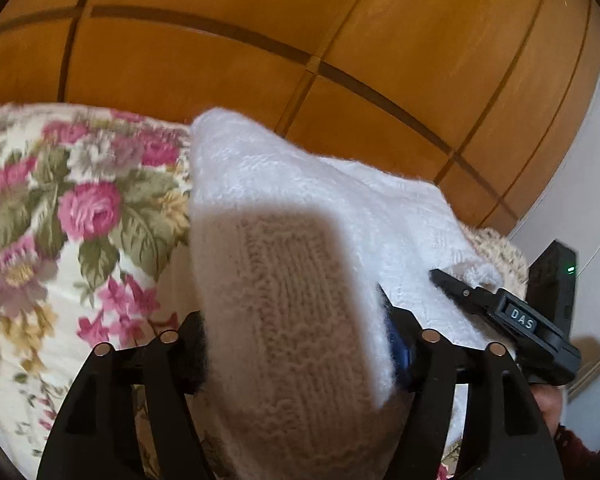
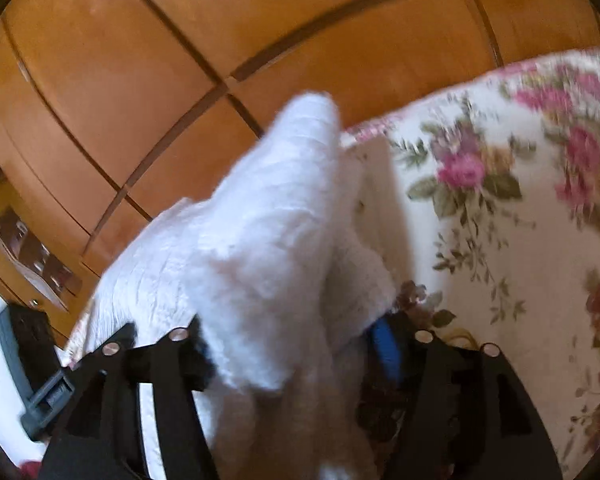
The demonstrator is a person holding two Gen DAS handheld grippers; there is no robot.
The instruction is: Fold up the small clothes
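A white knitted garment (image 1: 284, 240) is lifted above the floral bedspread (image 1: 60, 208). My left gripper (image 1: 296, 344) is shut on one edge of it, and the knit bulges up between the fingers and hides the tips. My right gripper (image 2: 288, 344) is shut on another edge of the same white knit (image 2: 260, 232), which rises in a peak in front of it. The right gripper also shows in the left wrist view (image 1: 500, 308) at the right, against the cloth. The left gripper shows in the right wrist view (image 2: 40, 376) at the lower left.
A wooden wardrobe (image 1: 300, 40) with dark seams fills the background behind the bed. The floral bedspread (image 2: 520, 240) lies to the right in the right wrist view. A white wall (image 1: 580, 180) stands at the far right.
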